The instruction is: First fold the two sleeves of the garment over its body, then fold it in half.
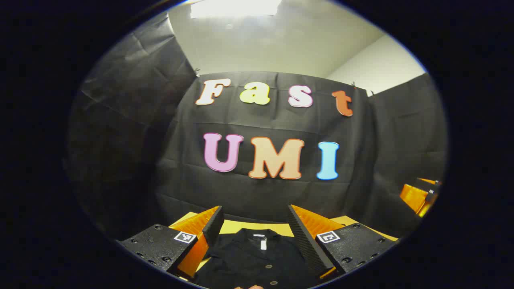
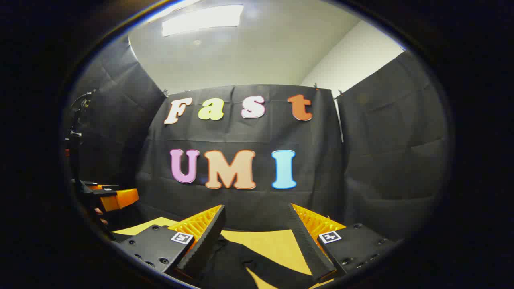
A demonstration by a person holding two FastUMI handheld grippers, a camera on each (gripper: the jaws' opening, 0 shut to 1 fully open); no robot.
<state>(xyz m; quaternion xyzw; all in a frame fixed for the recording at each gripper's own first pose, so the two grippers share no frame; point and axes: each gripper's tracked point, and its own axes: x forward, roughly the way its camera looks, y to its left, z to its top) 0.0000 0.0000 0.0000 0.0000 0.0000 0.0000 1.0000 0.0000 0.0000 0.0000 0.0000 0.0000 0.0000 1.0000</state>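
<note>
The garment [image 1: 257,261] is lying at the bottom centre of the left gripper view on the yellow bench [image 1: 249,227], between the spread fingers of the left tool [image 1: 254,222]. In the right gripper view, the right tool [image 2: 257,224] is gaping empty above a dark sleeve [image 2: 241,261]; the black cloth wall [image 2: 249,208] is hanging beyond.

I see a creased black cloth wall [image 1: 277,192] hung straight ahead, with more of the same black cloth running along both sides of the booth. Above its top edge there is a plain white ceiling [image 2: 249,60], and a bright rectangular ceiling light panel [image 2: 202,18] glows near the top of the right gripper view. A white room wall [image 1: 377,66] shows past the cloth at upper right. Below lies a flat yellow tabletop [image 2: 269,243].
</note>
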